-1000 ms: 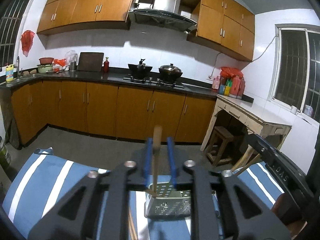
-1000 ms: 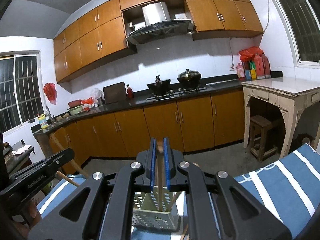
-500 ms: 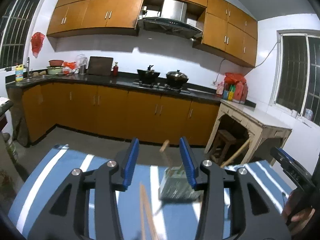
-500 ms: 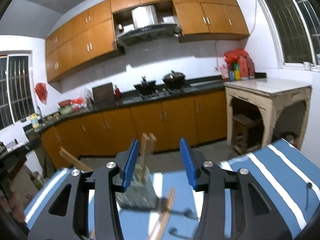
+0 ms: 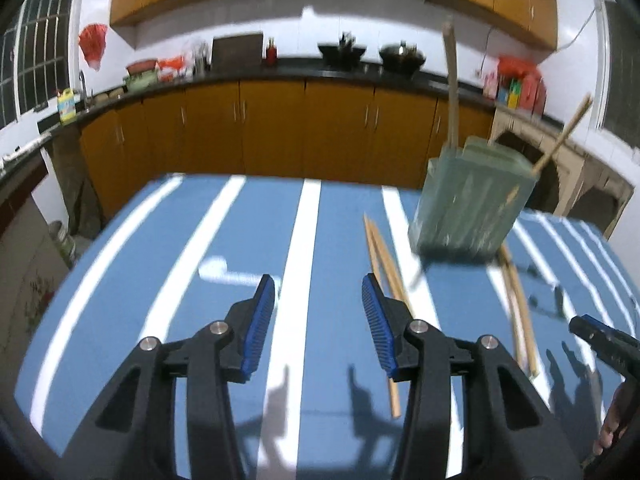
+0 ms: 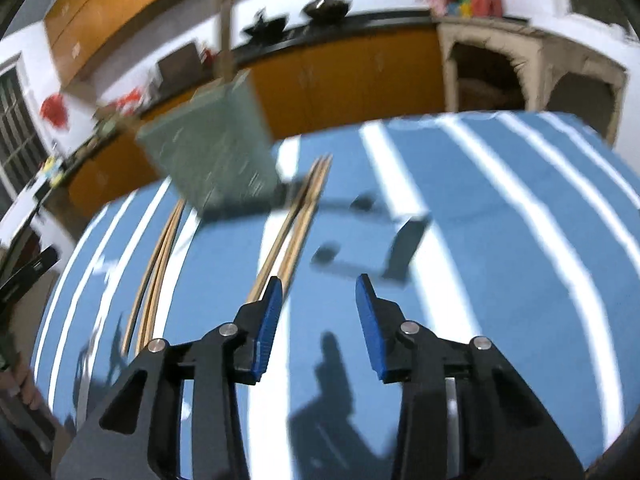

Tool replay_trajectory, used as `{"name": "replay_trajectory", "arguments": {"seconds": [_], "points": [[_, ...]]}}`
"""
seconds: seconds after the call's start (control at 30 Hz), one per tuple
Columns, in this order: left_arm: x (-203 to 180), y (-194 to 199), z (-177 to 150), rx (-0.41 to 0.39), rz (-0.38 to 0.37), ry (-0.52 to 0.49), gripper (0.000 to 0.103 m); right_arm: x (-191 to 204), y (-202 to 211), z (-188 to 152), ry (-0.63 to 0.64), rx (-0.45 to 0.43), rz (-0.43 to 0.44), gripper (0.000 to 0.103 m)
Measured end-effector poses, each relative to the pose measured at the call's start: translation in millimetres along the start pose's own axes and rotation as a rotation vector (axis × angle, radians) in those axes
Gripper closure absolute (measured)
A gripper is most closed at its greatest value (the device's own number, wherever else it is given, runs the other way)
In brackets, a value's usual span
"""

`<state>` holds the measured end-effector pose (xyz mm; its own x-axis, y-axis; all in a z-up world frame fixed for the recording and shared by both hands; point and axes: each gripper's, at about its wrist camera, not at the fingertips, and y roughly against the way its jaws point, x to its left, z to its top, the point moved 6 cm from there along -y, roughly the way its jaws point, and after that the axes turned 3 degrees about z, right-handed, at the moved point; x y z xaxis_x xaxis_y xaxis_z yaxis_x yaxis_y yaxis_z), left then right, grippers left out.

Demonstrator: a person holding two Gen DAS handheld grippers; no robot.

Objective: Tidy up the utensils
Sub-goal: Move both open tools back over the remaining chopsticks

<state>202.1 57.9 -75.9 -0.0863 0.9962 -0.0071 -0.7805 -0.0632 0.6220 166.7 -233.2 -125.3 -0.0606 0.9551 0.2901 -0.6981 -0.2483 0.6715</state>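
The left gripper [image 5: 318, 292] is hanging over the striped cloth with its 2 blue-padded fingers [image 5: 262, 312] standing apart and nothing between them; only blue fabric and a white stripe are showing in the gap. Just to the right of its right finger, a pair of wooden chopsticks [image 5: 382, 264] is lying flat on the blue-and-white tablecloth [image 5: 180, 280], running away from the camera toward the green utensil holder [image 5: 472, 204]. That holder is standing on the cloth beyond and to the right of the gripper, blurred, with 2 wooden sticks [image 5: 452, 80] poking up out of it, 1 nearly upright and 1 leaning right. A second pair of chopsticks [image 5: 518, 308] is lying on the cloth right of the holder. At the right edge, the tip of the other gripper is showing.

The right gripper [image 6: 319, 294] is narrowing its jaws, yet the pads [image 6: 266, 328] are well apart and are pressing on nothing; bare cloth is showing between them. A pair of chopsticks [image 6: 296, 224] is lying just beside its left finger, reaching up toward the utensil holder [image 6: 212, 152], which is standing ahead and to the left, blurred. Another pair [image 6: 156, 264] is lying farther left on the tablecloth [image 6: 500, 240]. Beyond the table, orange cabinets [image 5: 280, 128] under a dark counter are lining the kitchen wall.
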Motion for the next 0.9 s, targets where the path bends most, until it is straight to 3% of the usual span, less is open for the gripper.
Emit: {"name": "replay_trajectory", "arguments": {"seconds": [0.23, 0.43, 0.67, 0.77, 0.9], "points": [[-16, -16, -29, 0.063, -0.012, -0.045, 0.057, 18, -19, -37, 0.084, 0.110, -0.008, 0.069], [-30, -24, -34, 0.094, -0.043, -0.046, 0.057, 12, -18, -26, 0.037, 0.083, 0.004, 0.069], [-43, -40, -39, 0.136, -0.055, -0.039, 0.058, 15, -33, -19, 0.066, 0.090, -0.032, 0.069], [-45, -42, -41, 0.144, -0.055, -0.037, 0.058, 9, -33, -19, 0.065, 0.088, -0.048, 0.075], [-43, -45, -43, 0.151, -0.055, -0.032, 0.058, -4, -30, -16, 0.036, 0.078, -0.067, 0.076]]}}
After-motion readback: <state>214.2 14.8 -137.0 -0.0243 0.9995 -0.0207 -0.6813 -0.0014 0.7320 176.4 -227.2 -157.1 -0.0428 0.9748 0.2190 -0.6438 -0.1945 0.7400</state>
